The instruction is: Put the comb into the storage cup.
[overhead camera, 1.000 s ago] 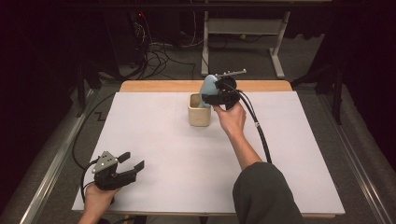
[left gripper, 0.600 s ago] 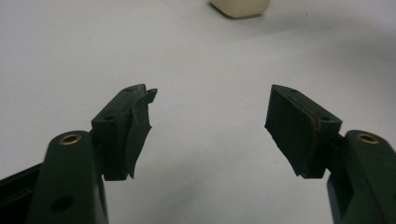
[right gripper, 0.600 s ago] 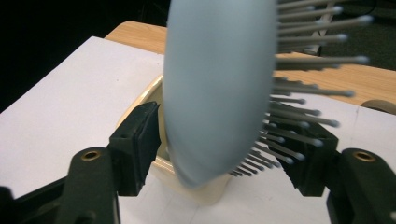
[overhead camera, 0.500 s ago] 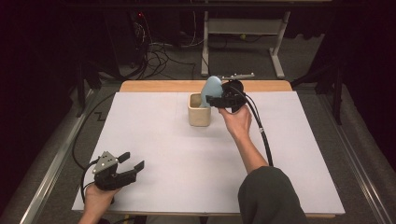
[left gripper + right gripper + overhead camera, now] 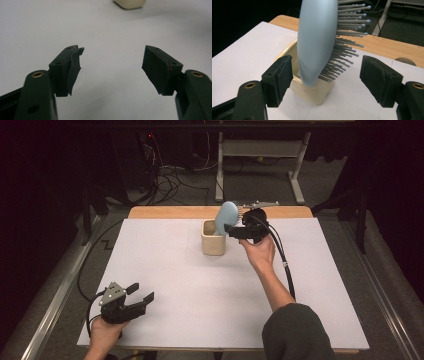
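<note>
A light blue hairbrush [image 5: 227,217] stands head-up in a cream cup [image 5: 213,242] at the far middle of the white table sheet [image 5: 200,285]. My right gripper [image 5: 230,231] is level with the brush head, just right of it, and open. Its jaws have just been opening. In the right gripper view the brush [image 5: 317,42] leans in the cup [image 5: 312,96] between the pads of the right gripper [image 5: 324,67], touching neither, with its bristles to the right. My left gripper [image 5: 141,292] rests open and empty at the near left; its view [image 5: 112,57] looks across bare sheet toward the cup [image 5: 130,3].
The sheet covers most of a wooden table whose far edge [image 5: 175,212] stays bare. The right gripper's black cable [image 5: 282,262] runs along the forearm. Beyond the table are a desk frame [image 5: 260,157] and floor cables [image 5: 170,180].
The right gripper's jaws have opened off the brush head and the hand has drawn back slightly to the right. The brush stays in the cup. The left gripper has not moved.
</note>
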